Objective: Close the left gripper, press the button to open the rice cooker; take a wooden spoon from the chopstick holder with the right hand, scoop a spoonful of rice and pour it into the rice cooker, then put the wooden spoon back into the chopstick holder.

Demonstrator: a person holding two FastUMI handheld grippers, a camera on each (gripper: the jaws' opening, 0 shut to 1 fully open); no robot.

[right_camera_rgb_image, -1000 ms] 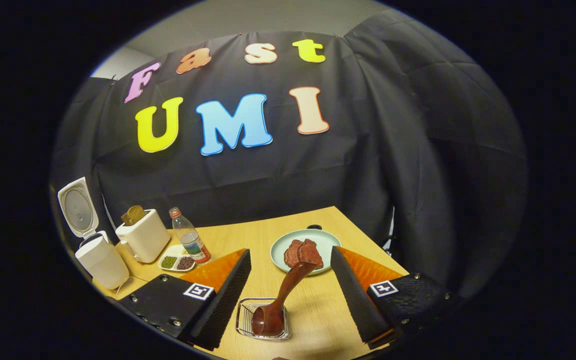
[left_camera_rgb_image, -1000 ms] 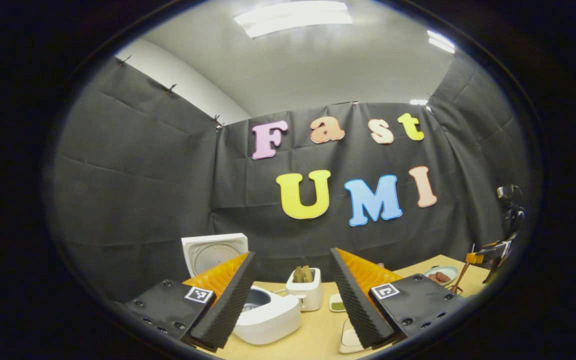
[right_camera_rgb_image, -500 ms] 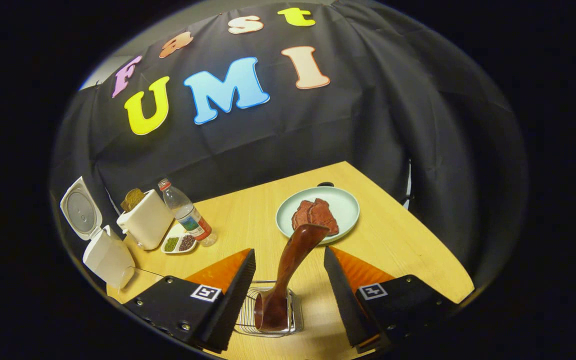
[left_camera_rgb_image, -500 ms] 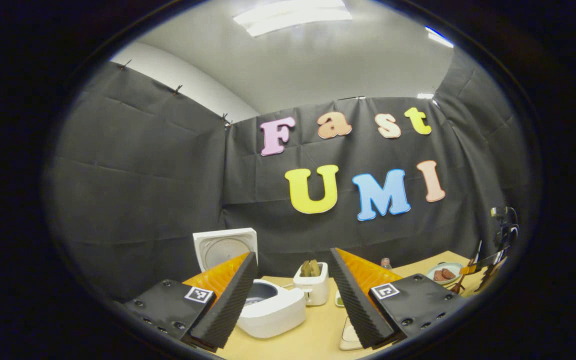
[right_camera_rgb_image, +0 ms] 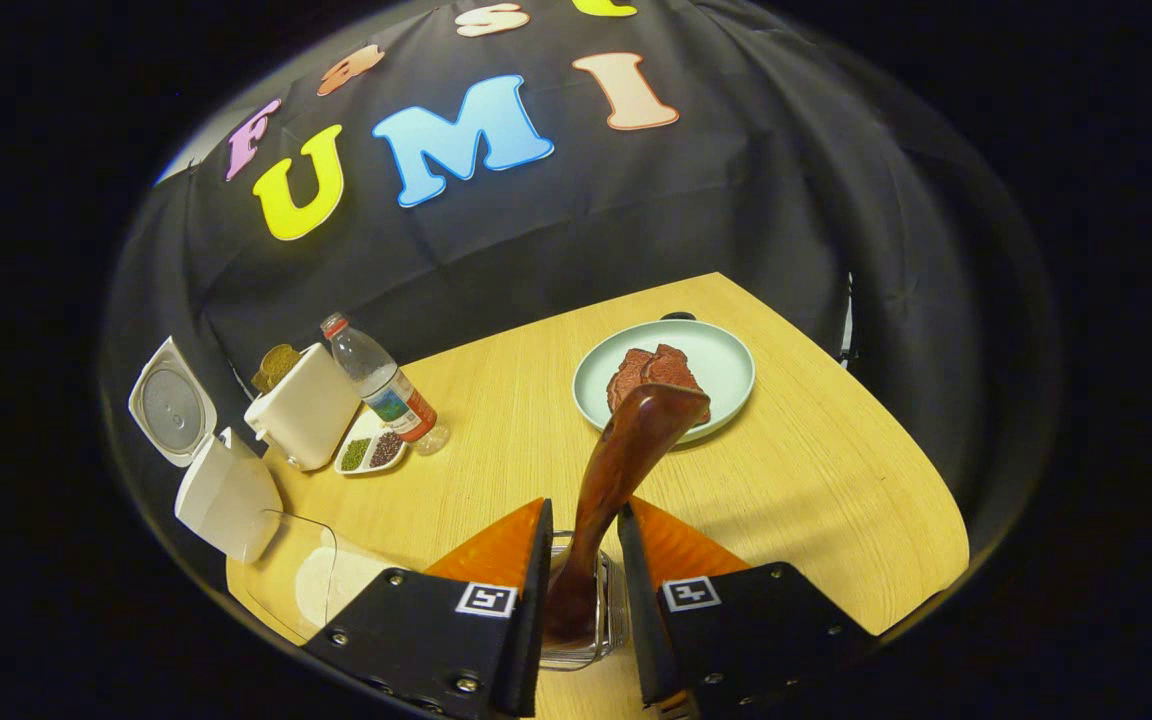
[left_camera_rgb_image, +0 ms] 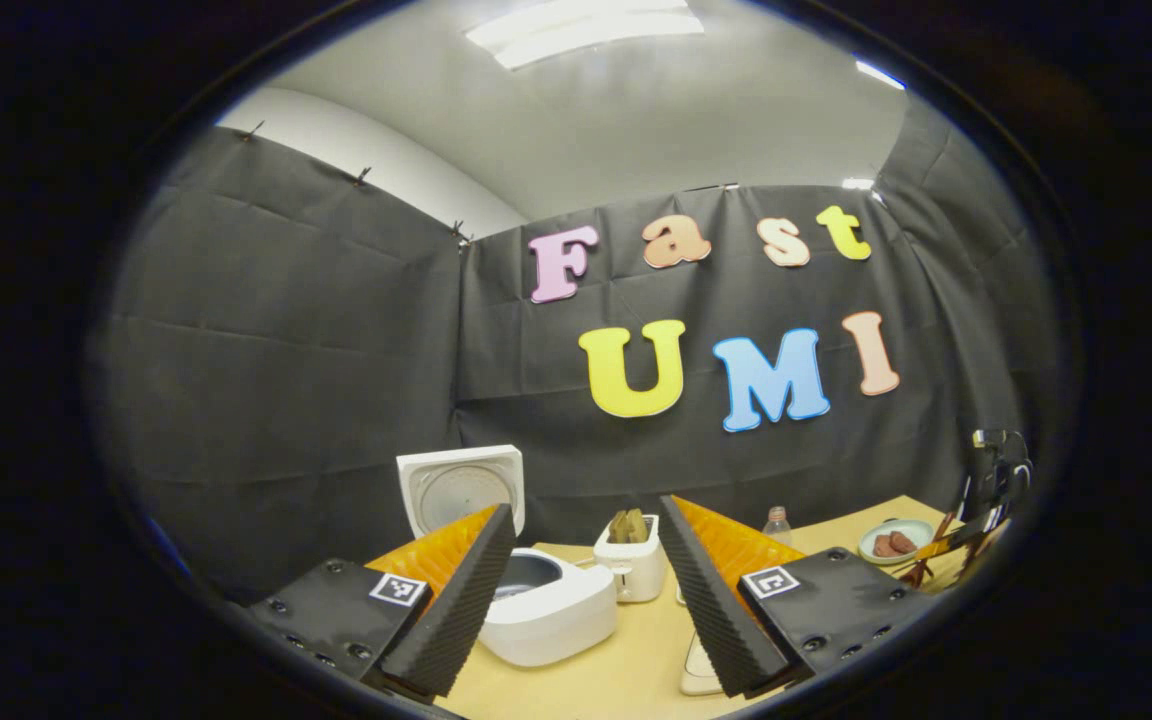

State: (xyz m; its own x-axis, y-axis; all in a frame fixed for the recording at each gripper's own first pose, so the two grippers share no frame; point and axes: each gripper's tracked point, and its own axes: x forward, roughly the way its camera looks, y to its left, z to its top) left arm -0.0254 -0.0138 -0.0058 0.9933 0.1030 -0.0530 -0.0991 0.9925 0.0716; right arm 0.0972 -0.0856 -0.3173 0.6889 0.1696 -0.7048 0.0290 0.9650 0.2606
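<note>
1. Beside the rice cooker (right_camera_rgb_image: 226, 495), whose lid stands raised, sit a white toaster (right_camera_rgb_image: 304, 405) holding bread, a small dish of beans (right_camera_rgb_image: 372, 452), and a water bottle (right_camera_rgb_image: 383, 385) with a red cap; its label is too small to read.
2. Well to the right of the rice cooker, the wooden spoon (right_camera_rgb_image: 626, 470) stands bowl-down in the wire chopstick holder (right_camera_rgb_image: 586, 625) on the table (right_camera_rgb_image: 836, 470).
3. Right tool (right_camera_rgb_image: 581, 590): jaws drawn in close on either side of the spoon's lower handle; whether both press on it, I cannot tell.
4. Beyond the spoon, far from the rice cooker, a pale green plate (right_camera_rgb_image: 726, 365) carries red meat slices.
5. Left tool (left_camera_rgb_image: 586, 600): released, jaws wide apart and holding nothing, with the rice cooker (left_camera_rgb_image: 546, 605) seen between them, inner pot exposed.
6. Writing: square black-and-white markers on both tools; no brand name legible.
</note>
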